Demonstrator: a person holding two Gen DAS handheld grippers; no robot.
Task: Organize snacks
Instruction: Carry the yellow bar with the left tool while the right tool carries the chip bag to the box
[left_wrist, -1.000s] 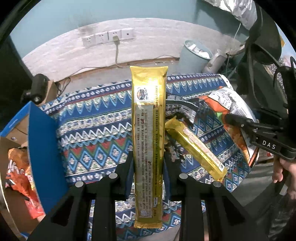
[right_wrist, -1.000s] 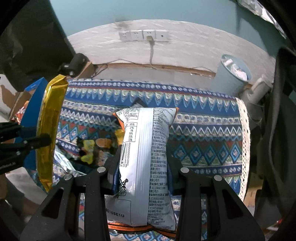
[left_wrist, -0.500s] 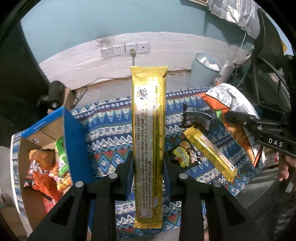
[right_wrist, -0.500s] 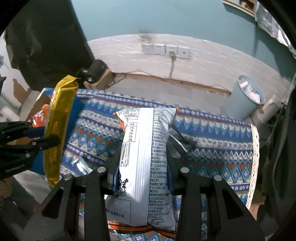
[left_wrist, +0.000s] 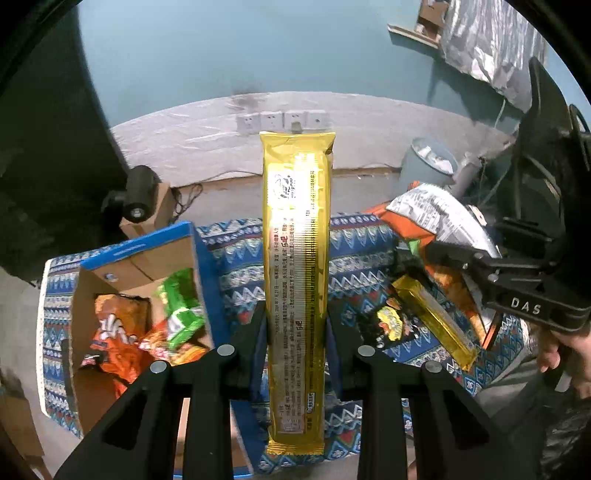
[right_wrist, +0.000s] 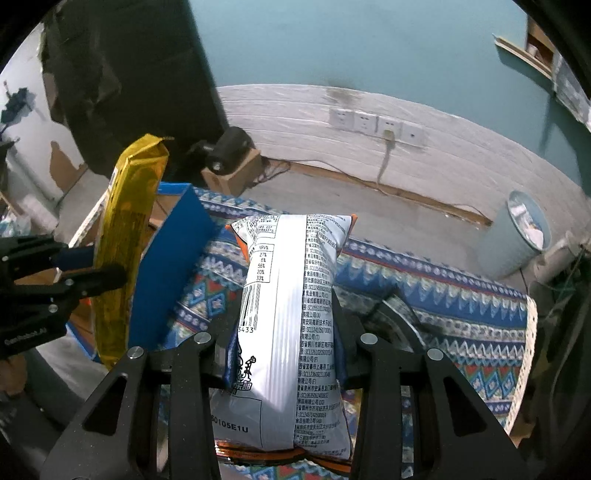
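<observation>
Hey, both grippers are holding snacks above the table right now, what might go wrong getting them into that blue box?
1. The left gripper pinches the long gold pack low down, so its tall free end may catch the blue box wall.
2. The right gripper squeezes the puffy white chip bag; it might slip or crush.
3. The box already holds packets, so new ones may sit high and spill out.

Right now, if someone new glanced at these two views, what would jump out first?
A long gold pack stands clamped in the left tool, filling the middle of its view. The right tool grips a silver bag, printed back facing the camera. Beyond them, on the patterned cloth, an open blue box at the left holds orange and green snack bags.
</observation>
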